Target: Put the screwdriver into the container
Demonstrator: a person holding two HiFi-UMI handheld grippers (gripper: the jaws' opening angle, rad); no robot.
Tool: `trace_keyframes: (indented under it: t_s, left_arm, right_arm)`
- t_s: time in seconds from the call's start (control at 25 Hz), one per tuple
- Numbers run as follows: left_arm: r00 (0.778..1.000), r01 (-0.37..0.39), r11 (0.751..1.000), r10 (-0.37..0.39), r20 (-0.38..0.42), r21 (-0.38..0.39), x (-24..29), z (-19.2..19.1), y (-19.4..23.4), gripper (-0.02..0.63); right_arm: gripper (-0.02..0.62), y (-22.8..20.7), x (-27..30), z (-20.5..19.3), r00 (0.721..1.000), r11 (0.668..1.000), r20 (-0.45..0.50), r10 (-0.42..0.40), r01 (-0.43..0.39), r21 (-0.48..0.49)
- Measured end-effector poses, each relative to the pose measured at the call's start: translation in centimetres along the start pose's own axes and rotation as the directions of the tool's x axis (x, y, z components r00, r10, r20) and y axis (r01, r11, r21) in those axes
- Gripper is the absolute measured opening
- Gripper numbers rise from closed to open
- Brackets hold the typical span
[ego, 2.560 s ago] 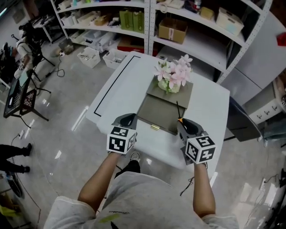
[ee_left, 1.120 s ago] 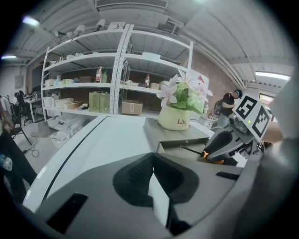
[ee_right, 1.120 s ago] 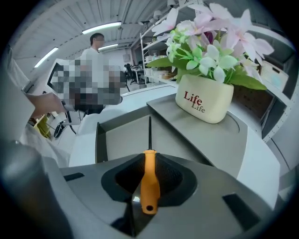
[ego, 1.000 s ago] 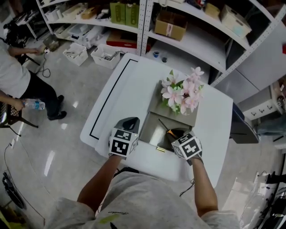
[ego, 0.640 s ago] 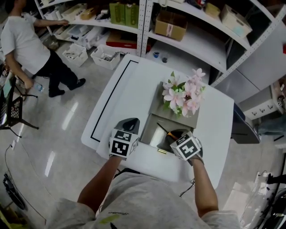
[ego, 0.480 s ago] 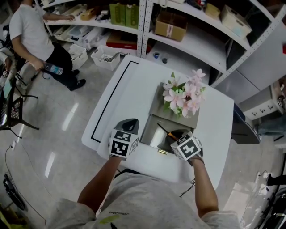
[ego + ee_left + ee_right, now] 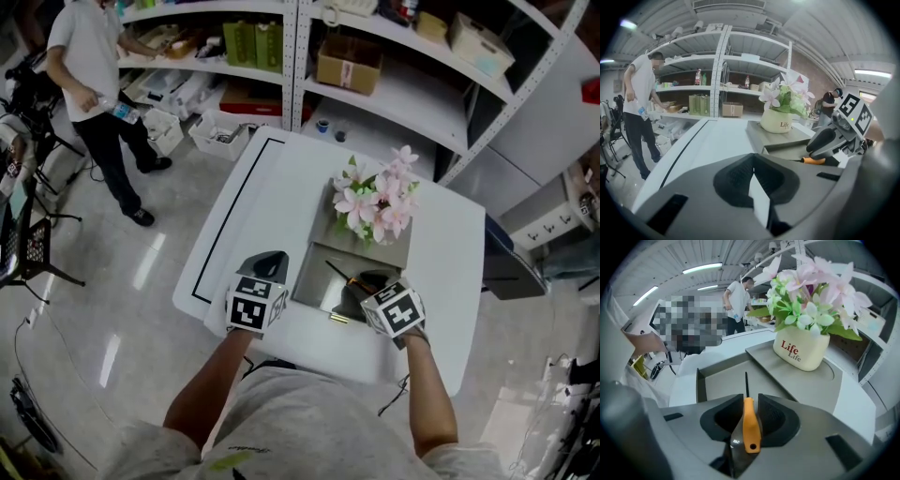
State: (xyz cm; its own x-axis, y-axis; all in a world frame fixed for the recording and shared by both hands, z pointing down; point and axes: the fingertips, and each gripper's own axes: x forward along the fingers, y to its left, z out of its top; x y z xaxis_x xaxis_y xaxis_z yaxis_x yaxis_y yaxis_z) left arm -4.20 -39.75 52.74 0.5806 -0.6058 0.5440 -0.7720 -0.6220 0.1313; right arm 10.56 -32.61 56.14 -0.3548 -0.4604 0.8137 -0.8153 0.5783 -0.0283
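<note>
A grey box on the white table has its drawer [image 7: 317, 292] pulled out toward me; this is the container. The screwdriver [image 7: 749, 427], orange handle and thin black shaft, sits between the pads of my right gripper [image 7: 750, 397]. Its shaft points down into the drawer [image 7: 717, 380]. Those jaws have just been opening a little, and the handle still lies tight between them. The head view shows the right gripper [image 7: 373, 279] over the drawer's right part. My left gripper [image 7: 270, 259] rests at the drawer's left side, shut and empty, with its jaws meeting [image 7: 752, 161].
A cream pot of pink flowers [image 7: 375, 202] stands on the box top behind the drawer. The white table [image 7: 262, 197] has a black line along its left side. Metal shelving [image 7: 375, 56] with boxes stands behind. A person [image 7: 94, 56] stands at the far left.
The drawer, shut in the oldest frame, now stands open with my right gripper and the screwdriver over it. Over the last second both grippers stayed put. The person at the back walked.
</note>
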Motion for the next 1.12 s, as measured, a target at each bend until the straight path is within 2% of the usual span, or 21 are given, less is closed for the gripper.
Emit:
trace_keyframes:
  t_s: [0.2, 0.44, 0.8, 1.0, 1.12]
  left_arm:
    - [1.0, -0.013, 1.0, 0.013, 0.028, 0.019, -1.0, 1.1, -0.7, 0.006]
    - [0.997, -0.039, 0.999, 0.038, 0.061, 0.019, -2.6, 1.7, -1.9, 0.005]
    - [0.993, -0.06, 0.998, 0.058, 0.108, 0.024, -5.2, 2.3, -5.2, 0.006]
    - [0.99, -0.073, 0.997, 0.069, 0.12, 0.03, -6.8, 2.1, -6.6, 0.005]
    - [0.989, -0.077, 0.997, 0.072, 0.132, 0.029, -7.6, 2.0, -7.5, 0.006]
  right_arm:
    - [0.089, -0.5, -2.5, 0.7, 0.993, 0.997, 0.112, -0.03, 0.021, 0.08]
    - [0.046, -1.0, -6.8, 1.3, 0.963, 0.983, 0.255, -0.088, 0.043, 0.176]
    - [0.009, -0.7, -11.9, 0.0, 0.922, 0.973, 0.358, -0.147, 0.07, 0.218]
    - [0.005, -0.6, -14.7, -1.0, 0.887, 0.959, 0.424, -0.183, 0.066, 0.275]
    - [0.005, -1.0, -16.3, -1.6, 0.859, 0.948, 0.458, -0.229, 0.09, 0.306]
